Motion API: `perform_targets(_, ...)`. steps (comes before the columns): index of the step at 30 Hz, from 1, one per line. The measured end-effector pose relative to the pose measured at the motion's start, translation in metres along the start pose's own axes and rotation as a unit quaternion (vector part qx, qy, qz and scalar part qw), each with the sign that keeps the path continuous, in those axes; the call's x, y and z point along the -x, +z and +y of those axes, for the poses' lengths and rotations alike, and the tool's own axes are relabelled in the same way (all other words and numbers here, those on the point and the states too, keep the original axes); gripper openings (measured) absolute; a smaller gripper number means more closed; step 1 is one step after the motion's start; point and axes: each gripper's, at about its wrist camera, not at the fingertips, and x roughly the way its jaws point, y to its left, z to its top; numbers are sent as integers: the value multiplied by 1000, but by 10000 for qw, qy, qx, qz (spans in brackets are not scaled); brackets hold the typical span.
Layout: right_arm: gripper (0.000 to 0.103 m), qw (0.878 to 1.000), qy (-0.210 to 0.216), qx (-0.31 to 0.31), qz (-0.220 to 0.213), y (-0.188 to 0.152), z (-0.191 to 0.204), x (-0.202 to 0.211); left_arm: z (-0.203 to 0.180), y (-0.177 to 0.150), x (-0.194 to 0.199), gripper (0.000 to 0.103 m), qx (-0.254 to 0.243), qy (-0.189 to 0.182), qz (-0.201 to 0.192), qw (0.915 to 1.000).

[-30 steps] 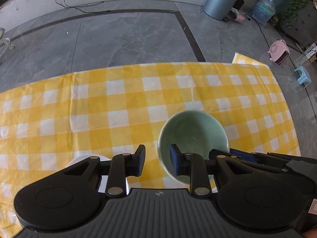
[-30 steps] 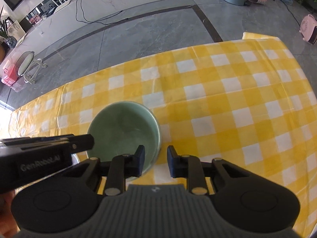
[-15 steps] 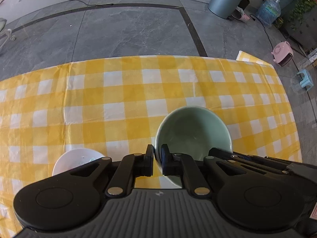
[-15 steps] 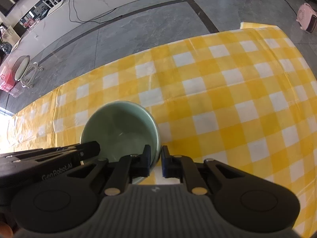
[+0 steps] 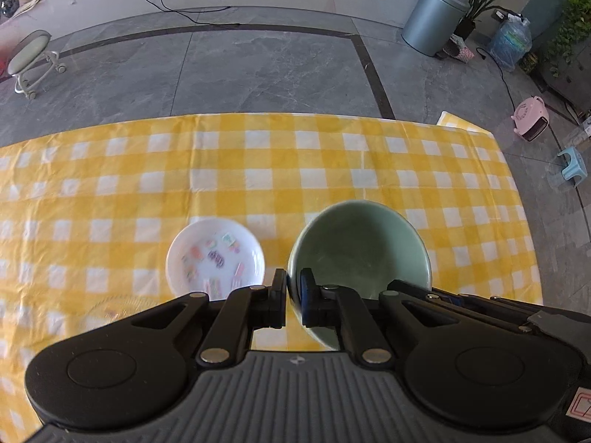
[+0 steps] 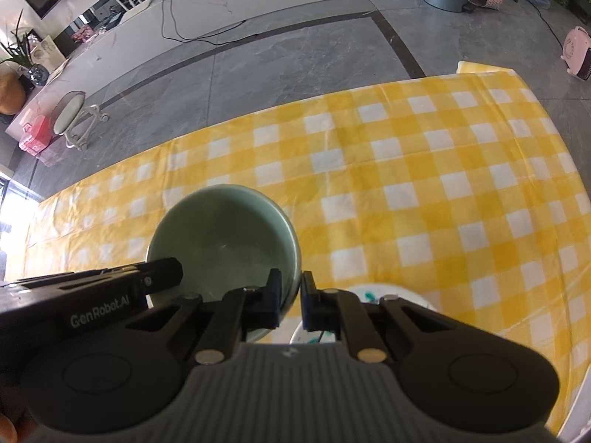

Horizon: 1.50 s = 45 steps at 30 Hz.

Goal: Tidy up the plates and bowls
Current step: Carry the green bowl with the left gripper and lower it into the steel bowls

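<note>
Left wrist view: left fingers and right fingers each pinch the green bowl's rim; glazed, probably slippery and breakable.

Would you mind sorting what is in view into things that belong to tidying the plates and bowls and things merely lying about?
Part of the job:
- green bowl, gripped at its rim by the left gripper and the right gripper
- small white patterned dish
- clear glass plate
- white plate

Just lying about:
- metal bin
- pink heater
- blue stool
- wheeled stool
</note>
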Motion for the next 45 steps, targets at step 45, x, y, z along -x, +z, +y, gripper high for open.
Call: perform_targets(45, 8, 9869, 127, 1347, 883, -237, 59, 73, 65, -233, 77, 9, 652, -4, 547, 9964)
